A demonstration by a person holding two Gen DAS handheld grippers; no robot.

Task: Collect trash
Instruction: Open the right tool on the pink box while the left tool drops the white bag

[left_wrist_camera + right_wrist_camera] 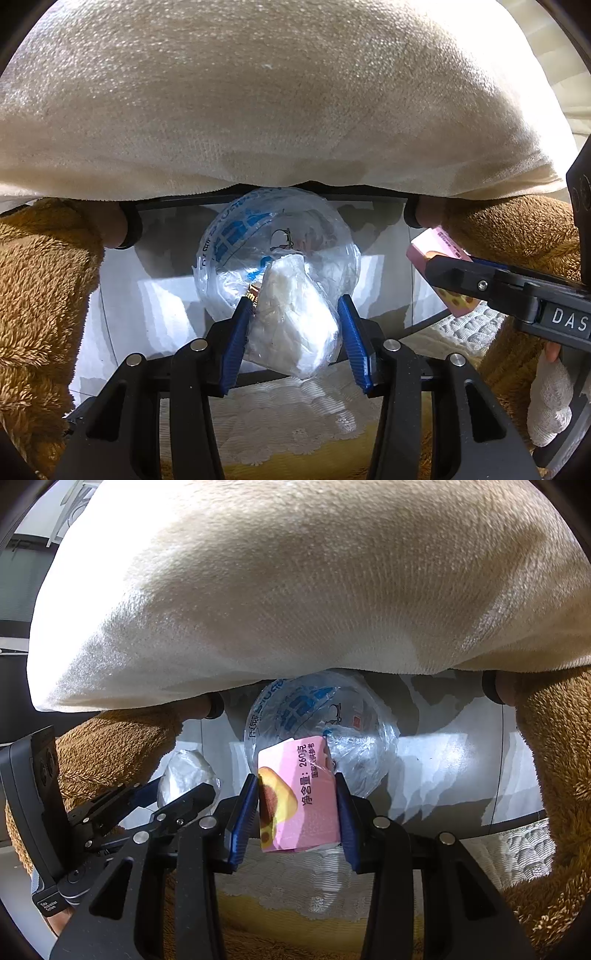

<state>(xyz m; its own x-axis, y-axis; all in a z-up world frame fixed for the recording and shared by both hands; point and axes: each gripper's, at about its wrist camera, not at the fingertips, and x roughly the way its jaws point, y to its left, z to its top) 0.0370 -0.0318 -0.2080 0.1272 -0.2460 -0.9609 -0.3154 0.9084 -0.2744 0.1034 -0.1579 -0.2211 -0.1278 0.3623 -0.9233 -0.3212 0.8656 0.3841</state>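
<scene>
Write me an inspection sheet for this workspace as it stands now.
Surface: glossy white floor, patterned mat at its near edge.
Job's things: clear plastic bag, open, below both claws; white plastic wad; pink box.
Clutter: nothing seen.
Grippers: left claw shut on the white plastic wad; right claw shut on the pink box.
Cables: nothing seen.
Surroundings: cream cloth overhanging above; brown fleece on both sides.
</scene>
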